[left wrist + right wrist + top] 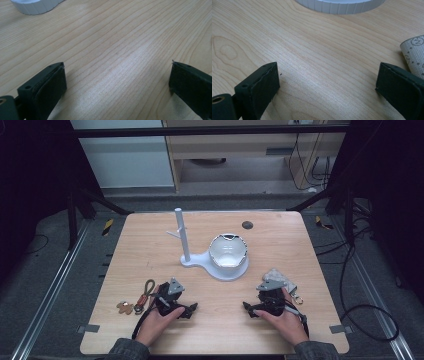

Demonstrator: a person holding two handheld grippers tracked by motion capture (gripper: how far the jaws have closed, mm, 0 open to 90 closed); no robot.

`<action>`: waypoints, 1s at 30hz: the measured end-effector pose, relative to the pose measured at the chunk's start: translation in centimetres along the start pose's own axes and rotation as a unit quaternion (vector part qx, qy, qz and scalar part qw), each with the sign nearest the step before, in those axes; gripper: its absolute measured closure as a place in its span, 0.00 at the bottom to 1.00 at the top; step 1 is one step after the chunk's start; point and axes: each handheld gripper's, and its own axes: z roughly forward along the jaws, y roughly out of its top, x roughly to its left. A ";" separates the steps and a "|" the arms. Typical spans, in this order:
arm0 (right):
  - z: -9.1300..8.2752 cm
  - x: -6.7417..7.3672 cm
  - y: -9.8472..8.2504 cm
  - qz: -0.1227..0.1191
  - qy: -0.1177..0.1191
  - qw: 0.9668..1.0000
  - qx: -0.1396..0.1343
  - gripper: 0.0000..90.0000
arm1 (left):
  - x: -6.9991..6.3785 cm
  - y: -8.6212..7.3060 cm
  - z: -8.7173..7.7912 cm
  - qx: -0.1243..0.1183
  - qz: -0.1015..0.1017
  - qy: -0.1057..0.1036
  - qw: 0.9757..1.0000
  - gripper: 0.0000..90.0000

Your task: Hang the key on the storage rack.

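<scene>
My left gripper rests on the wooden table near its front edge, held by a hand; its jaws stand wide open over bare wood. My right gripper lies to the right of it, also open with nothing between the jaws. A white stand with an upright post and side pegs sits mid-table, its round base carrying a white bowl. A keychain with a braided cord and a small brown charm lies left of the left gripper. A pale patterned pouch lies just beyond the right gripper.
The ribbed white base edge shows at the top of both gripper views. The pouch's corner lies close to the right jaw. A dark round grommet sits near the table's far edge. Cables trail on the floor at the right.
</scene>
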 end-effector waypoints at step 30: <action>-0.2 0.2 -0.2 0.006 -0.006 1.000 0.000 0.05 | 6.9 3.4 -9.0 0.124 0.003 0.050 0.991 0.13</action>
